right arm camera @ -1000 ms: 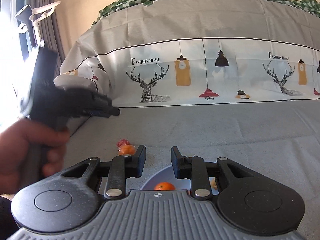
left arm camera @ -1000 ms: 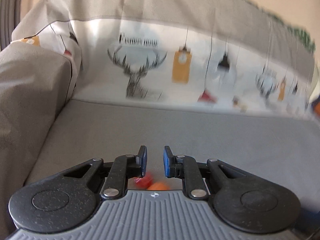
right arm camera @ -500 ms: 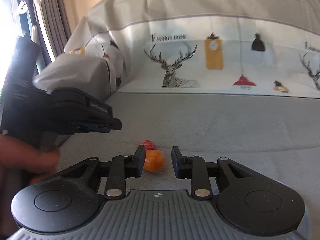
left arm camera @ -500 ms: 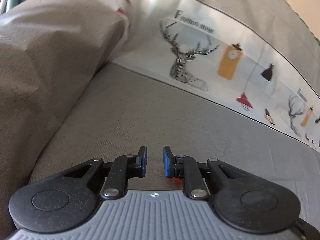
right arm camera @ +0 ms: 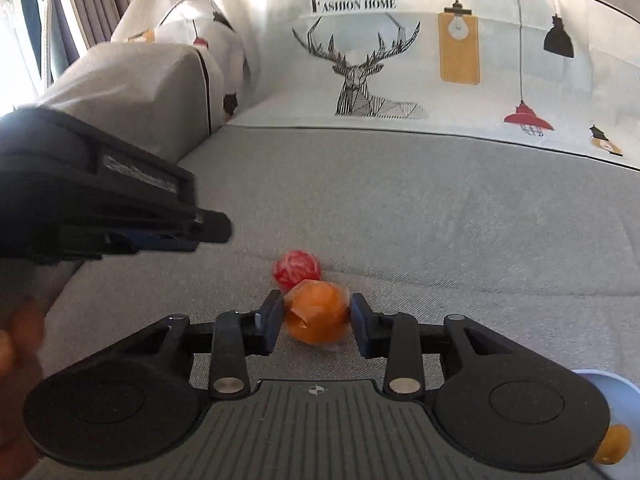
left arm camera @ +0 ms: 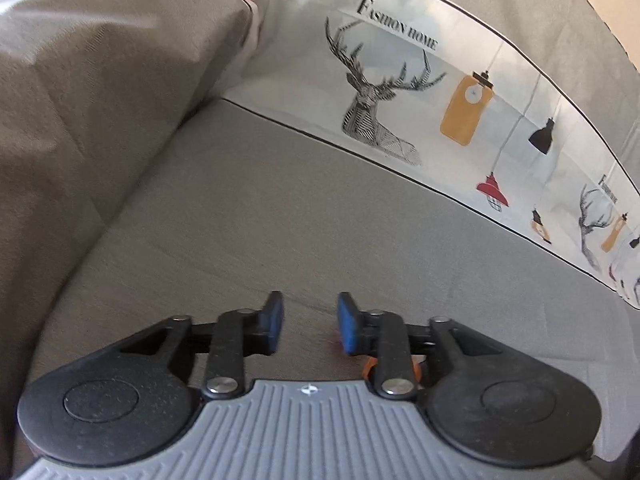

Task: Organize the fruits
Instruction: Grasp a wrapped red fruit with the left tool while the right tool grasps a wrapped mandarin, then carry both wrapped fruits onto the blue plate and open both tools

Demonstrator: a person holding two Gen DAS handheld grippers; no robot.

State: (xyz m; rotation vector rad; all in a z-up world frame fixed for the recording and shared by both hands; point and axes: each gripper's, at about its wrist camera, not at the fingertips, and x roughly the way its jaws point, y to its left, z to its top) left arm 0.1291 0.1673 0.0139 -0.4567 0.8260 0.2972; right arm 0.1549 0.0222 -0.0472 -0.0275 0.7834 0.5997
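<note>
Fruits are scattered on the grey sofa seat (right arm camera: 440, 216): an orange one in clear wrap (right arm camera: 317, 314) lies between the fingers of the right claw (right arm camera: 317, 316), and a red-and-white wrapped one (right arm camera: 297, 271) sits touching it at about 11 o'clock. At 4 o'clock in the right wrist view the rim of a pale blue bowl (right arm camera: 608, 390) shows, with another orange fruit (right arm camera: 614, 446) at its edge.

The right claw is spread and its jaws have just been opening; the orange fruit sits in the gap, the left pad right at its skin and the right pad just clear of it, so no pinch yet. The left claw (left arm camera: 310, 320) is also spread, its jaws have just been opening too, and nothing lies between them. In its own view a sliver of orange (left arm camera: 370, 368) and a trace of red peek from behind its right finger at 4 o'clock. From the right wrist view the left claw hangs at 9 o'clock, above and well apart from the fruit, gripped by a hand (right arm camera: 18, 344).

The step in hand looks like the approach to pick up the orange fruit. The next move likely calls for closing squarely on the fruit without nudging the red one, gently since the wrap may slip, then a carry toward the bowl at 4 o'clock
</note>
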